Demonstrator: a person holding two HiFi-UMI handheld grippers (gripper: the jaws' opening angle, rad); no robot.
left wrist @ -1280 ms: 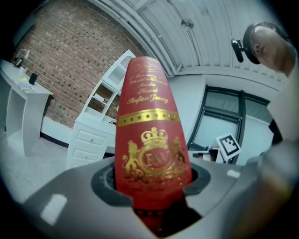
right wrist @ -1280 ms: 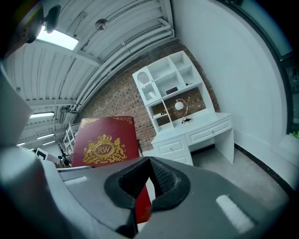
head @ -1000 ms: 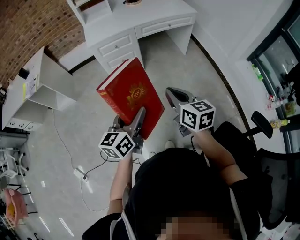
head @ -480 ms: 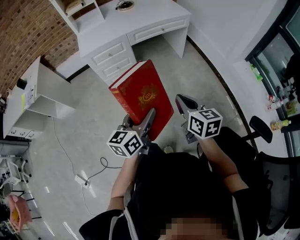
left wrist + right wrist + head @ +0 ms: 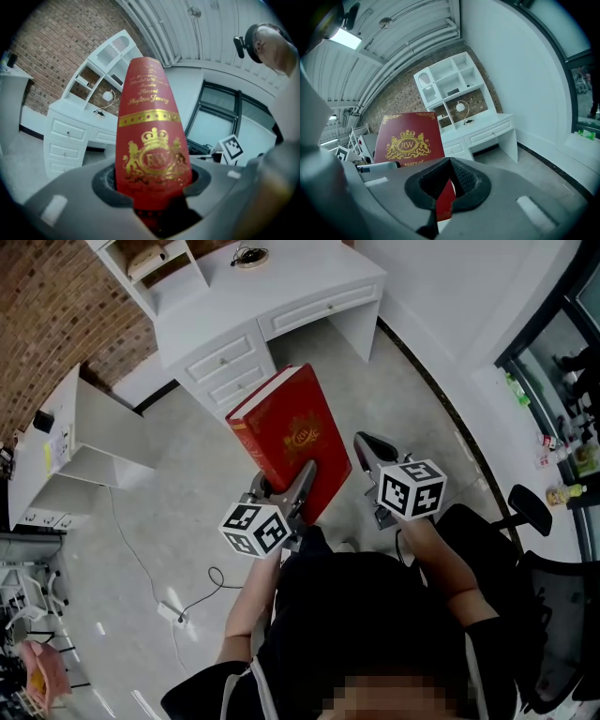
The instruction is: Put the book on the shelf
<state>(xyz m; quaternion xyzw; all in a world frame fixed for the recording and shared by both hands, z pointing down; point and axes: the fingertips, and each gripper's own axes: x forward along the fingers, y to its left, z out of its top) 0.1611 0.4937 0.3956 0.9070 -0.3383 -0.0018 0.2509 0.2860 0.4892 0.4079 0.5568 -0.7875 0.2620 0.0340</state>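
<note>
A thick red book with a gold crest juts forward over the floor, my left gripper shut on its near lower end. The left gripper view has the book rising between the jaws of the left gripper, its spine facing the camera. To its right, my right gripper is shut and empty, apart from the book. From the right gripper the book's cover shows at left. The white shelf unit stands on a white desk ahead.
A low white cabinet stands at the left by the brick wall. A cable and plug lie on the floor. A black office chair is behind at the right. A small lamp sits on the desk.
Both grippers and the held book have come closer to the desk. The grips are unchanged.
</note>
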